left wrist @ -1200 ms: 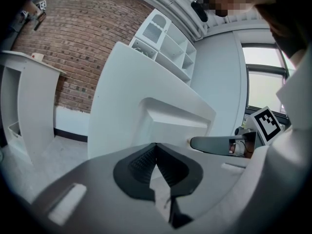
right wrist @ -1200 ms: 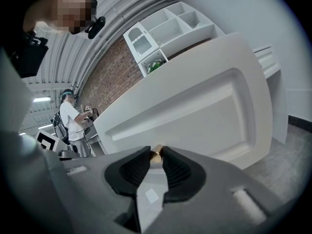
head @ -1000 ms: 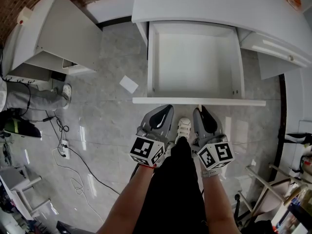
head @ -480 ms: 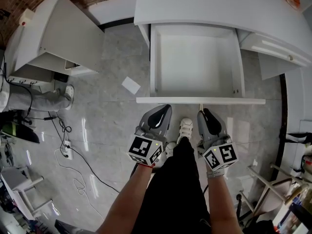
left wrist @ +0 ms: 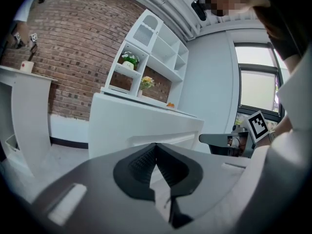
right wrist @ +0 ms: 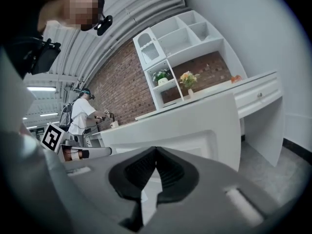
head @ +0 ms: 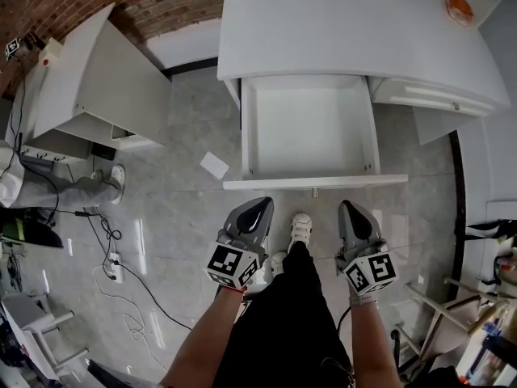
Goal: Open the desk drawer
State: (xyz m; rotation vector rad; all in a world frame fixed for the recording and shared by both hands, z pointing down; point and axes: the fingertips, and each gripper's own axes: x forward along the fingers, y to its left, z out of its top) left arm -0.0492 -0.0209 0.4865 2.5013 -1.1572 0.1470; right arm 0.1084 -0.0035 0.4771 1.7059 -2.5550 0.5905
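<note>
The white desk drawer [head: 308, 132] stands pulled out from under the desk top [head: 347, 31], empty inside, its front panel [head: 315, 182] facing me. A small knob [head: 315, 192] shows under the front panel's middle. My left gripper [head: 260, 208] hangs a little short of the front panel, to the left, jaws shut with nothing between them. My right gripper [head: 350, 208] hangs to the right at the same distance, shut and empty. In the left gripper view the gripper [left wrist: 156, 147] points at the drawer front [left wrist: 146, 130]. In the right gripper view the gripper [right wrist: 156, 152] faces the drawer front [right wrist: 185, 126] too.
A second white desk [head: 97, 71] stands at the left by a brick wall [head: 161, 6]. A sheet of paper [head: 214, 166] lies on the marble floor. Cables and a power strip [head: 113, 265] run at the left. My white shoe [head: 300, 229] sits between the grippers. A second drawer [head: 428, 95] is at the right.
Both grippers have drawn back from the drawer front, which they nearly touched before. The right gripper's jaws have shut. The head view has pulled back, showing more of the desk top.
</note>
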